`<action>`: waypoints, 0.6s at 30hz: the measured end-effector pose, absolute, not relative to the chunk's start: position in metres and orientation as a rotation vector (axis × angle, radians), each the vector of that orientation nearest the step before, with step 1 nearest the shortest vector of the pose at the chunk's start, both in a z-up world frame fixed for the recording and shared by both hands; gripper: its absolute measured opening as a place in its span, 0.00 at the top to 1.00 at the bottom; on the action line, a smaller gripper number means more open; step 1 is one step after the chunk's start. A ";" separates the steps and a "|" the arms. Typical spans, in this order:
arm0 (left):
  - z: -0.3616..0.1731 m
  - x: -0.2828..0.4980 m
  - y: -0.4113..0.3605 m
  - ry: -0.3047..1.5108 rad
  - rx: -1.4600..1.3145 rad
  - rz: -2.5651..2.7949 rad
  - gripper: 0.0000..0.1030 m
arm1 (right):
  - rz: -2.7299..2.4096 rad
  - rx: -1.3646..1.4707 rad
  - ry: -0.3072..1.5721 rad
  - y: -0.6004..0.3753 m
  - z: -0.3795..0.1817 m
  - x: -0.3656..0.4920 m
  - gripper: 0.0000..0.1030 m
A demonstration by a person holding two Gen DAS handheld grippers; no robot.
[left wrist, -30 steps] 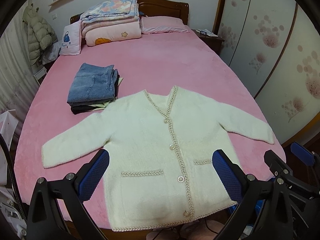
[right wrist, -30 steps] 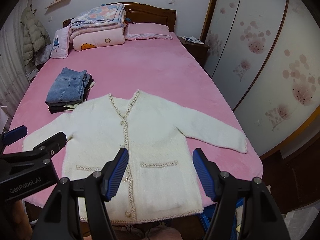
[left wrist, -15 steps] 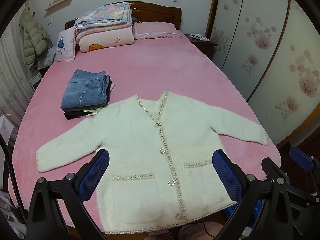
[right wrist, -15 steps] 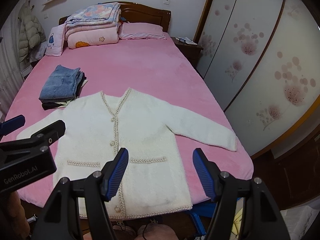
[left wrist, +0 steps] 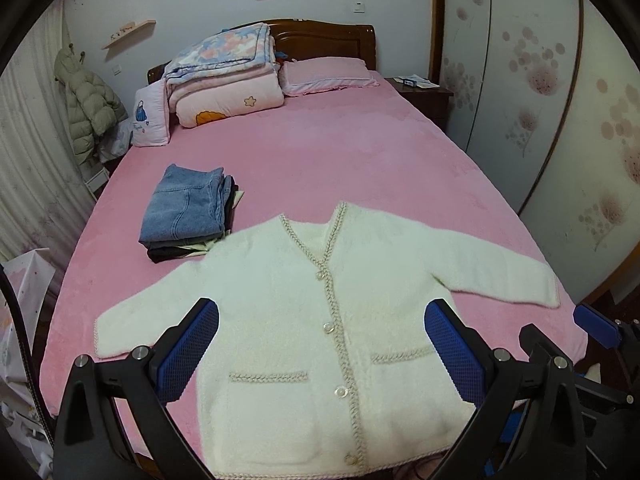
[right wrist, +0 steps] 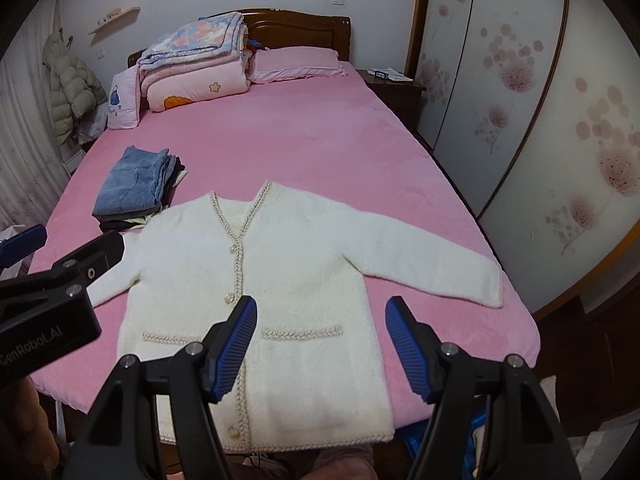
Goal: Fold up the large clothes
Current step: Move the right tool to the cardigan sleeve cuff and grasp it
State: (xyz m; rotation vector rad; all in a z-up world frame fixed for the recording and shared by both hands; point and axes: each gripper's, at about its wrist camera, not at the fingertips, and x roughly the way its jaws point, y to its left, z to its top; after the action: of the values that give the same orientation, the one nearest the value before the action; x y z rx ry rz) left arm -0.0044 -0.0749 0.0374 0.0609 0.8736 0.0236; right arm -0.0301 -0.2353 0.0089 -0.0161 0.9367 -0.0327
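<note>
We hold two claws, left claw (left wrist: 322, 354) and right claw (right wrist: 321, 344), both spread wide, gripping nothing, above one cardigan (left wrist: 320, 320) with four buttons on the bed (left wrist: 320, 152).

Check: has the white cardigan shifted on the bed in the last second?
No. The cardigan still has its shoulder by the folded jeans stack; only the camera moved.
</note>
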 end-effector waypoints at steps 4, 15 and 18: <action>0.044 0.019 -0.122 0.859 0.087 0.055 0.01 | -0.016 0.031 0.909 -0.285 0.013 -0.012 0.35; 0.050 0.091 -0.267 0.813 0.098 -0.016 0.01 | -0.033 0.112 0.854 -0.427 0.003 0.039 0.35; 0.047 0.112 -0.292 0.812 0.050 -0.037 0.01 | -0.043 0.116 0.866 -0.448 -0.007 0.048 0.35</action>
State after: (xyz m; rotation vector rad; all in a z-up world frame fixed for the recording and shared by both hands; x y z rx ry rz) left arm 0.1115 -0.2922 0.0469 0.0499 0.8116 -0.0371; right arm 0.0480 -0.4476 -0.0066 0.1164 0.8663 -0.0429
